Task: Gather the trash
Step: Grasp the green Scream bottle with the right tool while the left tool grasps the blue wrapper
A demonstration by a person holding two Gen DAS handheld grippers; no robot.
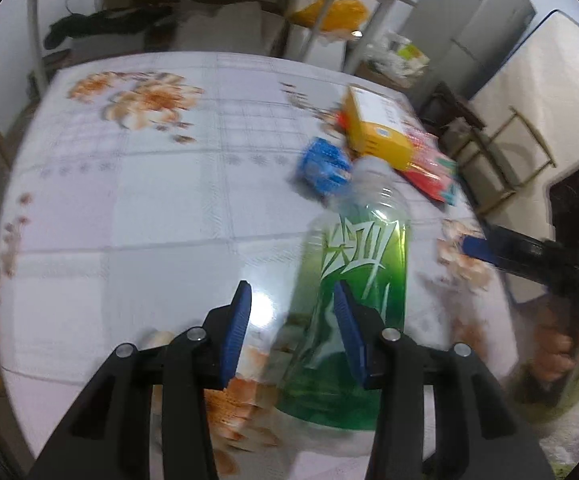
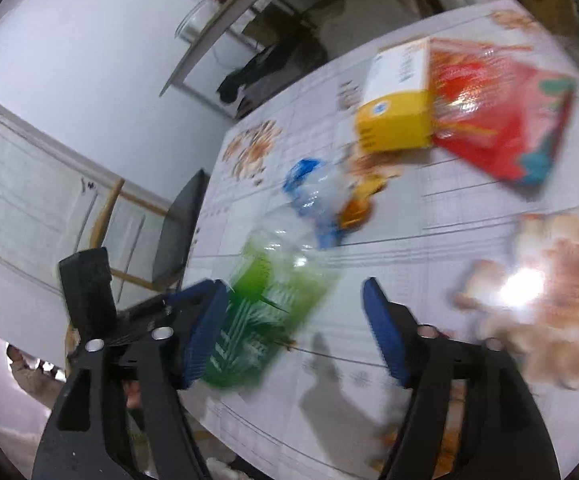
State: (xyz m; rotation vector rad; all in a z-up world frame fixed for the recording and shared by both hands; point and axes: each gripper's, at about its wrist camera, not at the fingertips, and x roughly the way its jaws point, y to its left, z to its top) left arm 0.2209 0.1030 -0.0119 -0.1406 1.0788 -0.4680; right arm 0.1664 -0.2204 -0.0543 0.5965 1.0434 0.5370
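Green-labelled plastic bottle (image 1: 353,292) lying on floral worktop (image 1: 129,200), neck toward yellow box (image 1: 373,128), crumpled blue wrapper (image 1: 323,166) and red packet (image 1: 433,176); left claw (image 1: 293,328) parted beside it, right claw (image 2: 293,328) gaping, neither grasping, seemingly lining up for pickup.

bottle (image 1: 353,280): clear glossy plastic, green label
desk cover (image 1: 129,220): smooth, shiny
yellow box (image 2: 397,112): matt cardboard
red packet (image 2: 497,120): glossy film
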